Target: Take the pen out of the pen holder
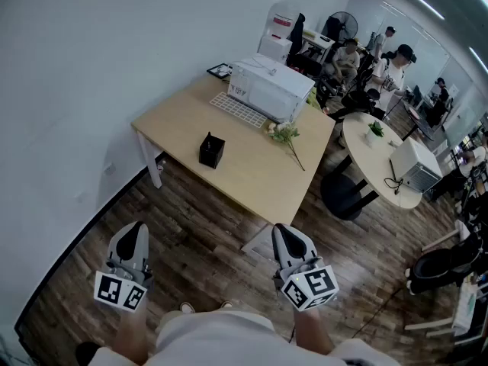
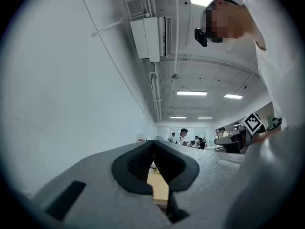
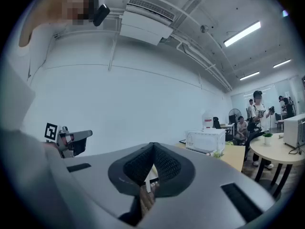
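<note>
- Left tool (image 1: 133, 233): held low at the left of the head view, over the wood floor (image 1: 198, 227). In the left gripper view the left tool (image 2: 153, 147) has its black ribbed pads pressed together at the tip, with nothing between them.
- Right tool (image 1: 284, 233): held low at the right of the head view, level with the left one and well apart from it. In the right gripper view the right tool (image 3: 152, 150) also has its pads met at the tip, with nothing clamped.
- Marker cubes: one at the rear of each tool, nearest the person.
- Worktop (image 1: 252, 170): a light wooden table with white legs, ahead of both tools and well apart from them, one side along the white wall (image 1: 91, 67).
- Pen holder (image 1: 211, 149): a black cube-shaped pot, upright on the worktop's near left part, standing alone. The pen is too small to make out.
- White appliance (image 1: 271, 88): box-shaped, at the far end of the worktop.
- White keyboard-like slab (image 1: 238, 109): flat, just in front of the appliance.
- Flower sprig (image 1: 286, 136): lying flat near the worktop's right edge.
- Round white table (image 1: 366, 158): to the right, beyond the worktop, carrying a small potted plant (image 1: 375, 130) and a white box-shaped device (image 1: 415, 166).
- People (image 1: 393, 67): several, in the far background.
</note>
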The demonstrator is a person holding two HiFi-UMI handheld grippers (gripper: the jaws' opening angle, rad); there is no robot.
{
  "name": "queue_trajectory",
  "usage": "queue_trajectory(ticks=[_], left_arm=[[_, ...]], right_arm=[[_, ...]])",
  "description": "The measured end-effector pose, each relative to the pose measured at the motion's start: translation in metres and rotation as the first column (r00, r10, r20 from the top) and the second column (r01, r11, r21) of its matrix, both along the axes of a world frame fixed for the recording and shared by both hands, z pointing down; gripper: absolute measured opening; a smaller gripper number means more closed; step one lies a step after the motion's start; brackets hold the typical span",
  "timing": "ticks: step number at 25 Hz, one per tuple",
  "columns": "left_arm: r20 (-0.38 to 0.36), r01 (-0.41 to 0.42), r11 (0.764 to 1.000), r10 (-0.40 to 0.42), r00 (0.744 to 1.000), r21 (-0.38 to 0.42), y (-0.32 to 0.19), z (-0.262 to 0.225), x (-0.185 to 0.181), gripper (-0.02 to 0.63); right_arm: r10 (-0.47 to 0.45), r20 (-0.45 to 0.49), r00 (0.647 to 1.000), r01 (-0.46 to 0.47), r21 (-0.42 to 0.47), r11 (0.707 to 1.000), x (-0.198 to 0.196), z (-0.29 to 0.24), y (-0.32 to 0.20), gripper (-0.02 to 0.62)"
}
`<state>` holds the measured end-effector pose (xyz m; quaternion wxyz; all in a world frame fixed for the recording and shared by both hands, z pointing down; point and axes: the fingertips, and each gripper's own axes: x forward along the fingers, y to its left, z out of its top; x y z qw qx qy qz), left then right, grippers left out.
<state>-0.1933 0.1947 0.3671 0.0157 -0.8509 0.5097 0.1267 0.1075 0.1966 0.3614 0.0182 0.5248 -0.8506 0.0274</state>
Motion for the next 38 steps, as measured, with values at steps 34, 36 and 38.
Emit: queue_trajectory(ticks=[34, 36, 38], left_arm=[[-0.075, 0.117, 0.99, -0.122, 0.99, -0.073, -0.001, 0.01, 0.03, 0.51], [-0.072, 0.111, 0.991, -0.116, 0.991, -0.075, -0.002, 0.01, 0.039, 0.515], [-0.067, 0.108, 0.991, -0.113, 0.991, -0.076, -0.002, 0.011, 0.048, 0.515]], right_arm=[[-0.062, 0.096, 0.993, 0.063, -0.012, 0.998, 0.062, 0.017, -0.002, 0.002], [-0.063, 0.096, 0.993, 0.064, -0.014, 0.998, 0.07, 0.019, -0.002, 0.002], [-0.065, 0.099, 0.993, 0.067, -0.015, 0.998, 0.077, 0.02, -0.002, 0.002]])
